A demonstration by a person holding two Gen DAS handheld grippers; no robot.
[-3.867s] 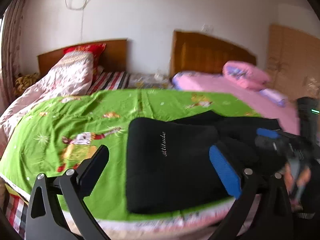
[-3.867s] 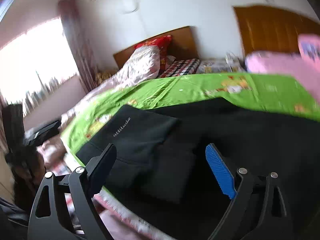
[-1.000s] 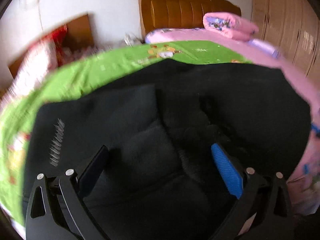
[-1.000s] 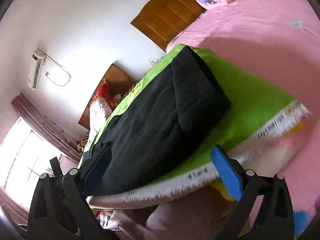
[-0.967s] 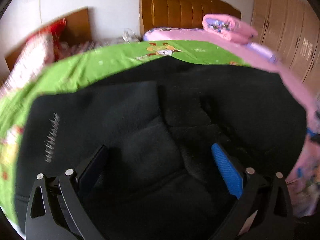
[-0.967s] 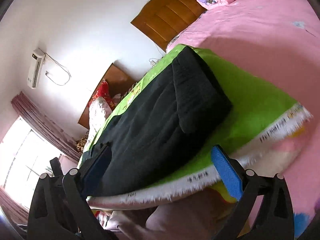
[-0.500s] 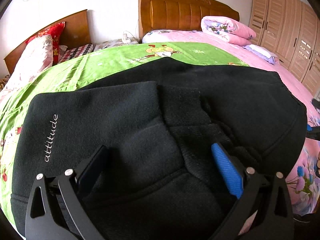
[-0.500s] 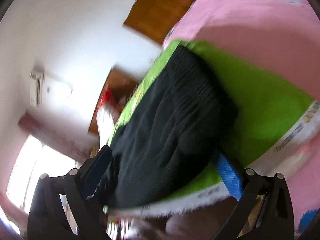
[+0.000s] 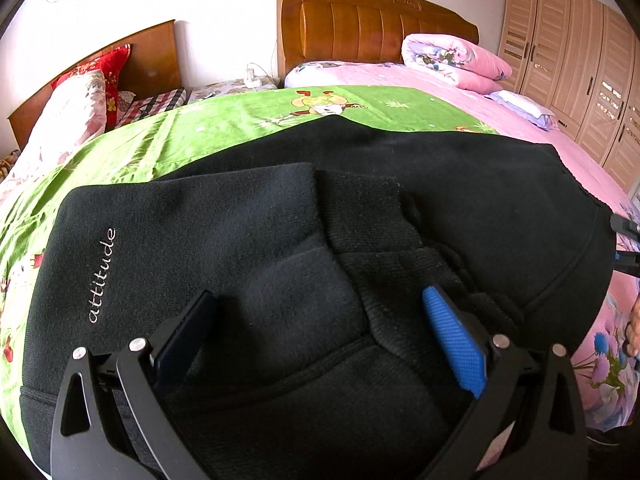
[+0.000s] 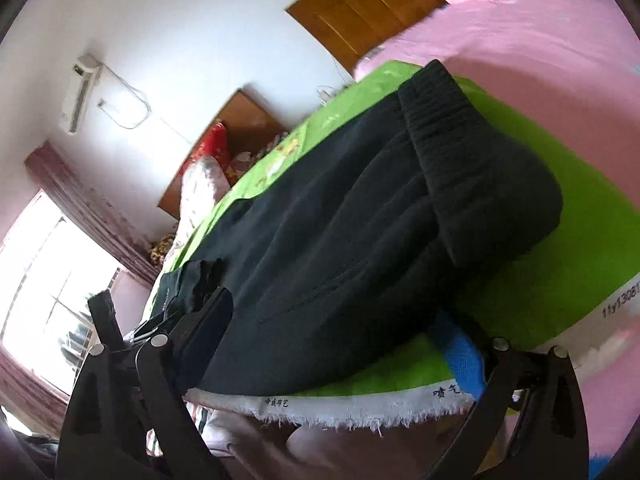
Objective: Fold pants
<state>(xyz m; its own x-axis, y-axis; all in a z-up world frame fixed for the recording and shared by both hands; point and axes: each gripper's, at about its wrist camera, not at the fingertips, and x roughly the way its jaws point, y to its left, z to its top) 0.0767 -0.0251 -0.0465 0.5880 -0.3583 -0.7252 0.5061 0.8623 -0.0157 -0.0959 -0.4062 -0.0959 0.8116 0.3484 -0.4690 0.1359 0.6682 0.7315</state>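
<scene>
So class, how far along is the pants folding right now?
Done: the pants lie on the green sheet with the legs folded over the middle. In hand: both hand-held grippers, left and right, hover open at the near edge. Left: the final fold.

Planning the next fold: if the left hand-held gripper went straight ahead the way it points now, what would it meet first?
Most likely the black pants. The left hand-held gripper is open, its fingers straddling the folded cloth, which fills the view ahead. Beyond lies the green sheet; depth is hard to judge in the fisheye view.

One pair of black pants (image 9: 280,248), two wooden headboards (image 9: 372,28), one green sheet (image 9: 240,128).
</scene>
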